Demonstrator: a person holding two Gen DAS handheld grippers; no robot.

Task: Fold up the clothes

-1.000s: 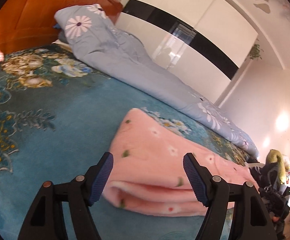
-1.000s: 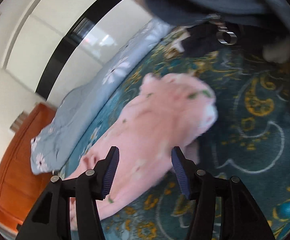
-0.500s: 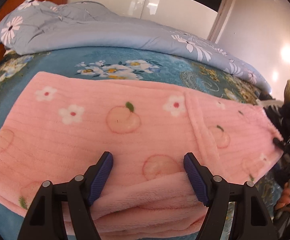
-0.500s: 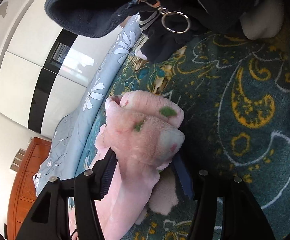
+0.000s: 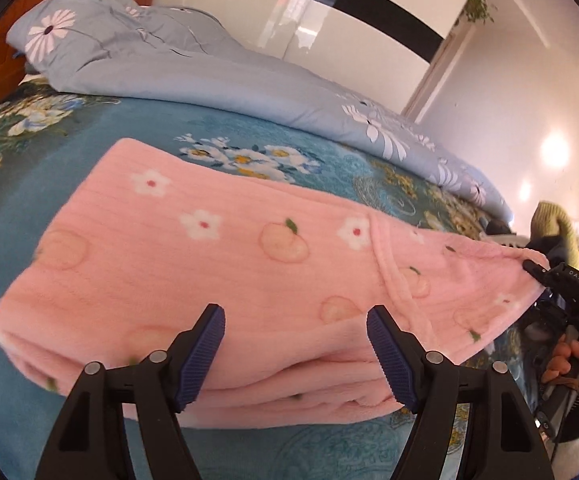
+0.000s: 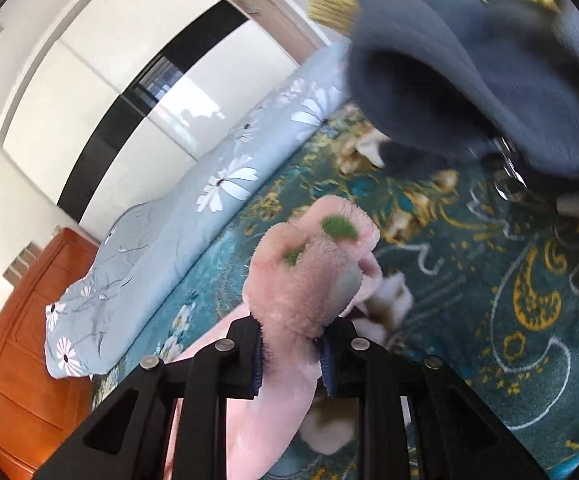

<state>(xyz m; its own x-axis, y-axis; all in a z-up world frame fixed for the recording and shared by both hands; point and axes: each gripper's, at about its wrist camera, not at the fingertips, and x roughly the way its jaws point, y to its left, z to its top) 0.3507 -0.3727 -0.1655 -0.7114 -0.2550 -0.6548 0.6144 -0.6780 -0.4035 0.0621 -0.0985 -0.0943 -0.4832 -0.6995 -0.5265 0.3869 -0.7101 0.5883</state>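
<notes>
A pink fleece garment with flower and peach prints lies folded in layers on the blue floral bedspread. My left gripper is open, its blue pads on either side of the garment's near folded edge, not closed on it. My right gripper is shut on the garment's end, which bunches up above the jaws. The right gripper also shows in the left wrist view, at the garment's far right corner.
A rolled grey-blue quilt with white daisies lies along the bed's far side. An orange wooden headboard stands at the left. A dark blue garment and a metal key ring lie past the pink end. A white wardrobe stands behind.
My right gripper has closed on the pink garment's end, which it only straddled before. My left gripper has pulled back a little, so more of the garment and bedspread shows.
</notes>
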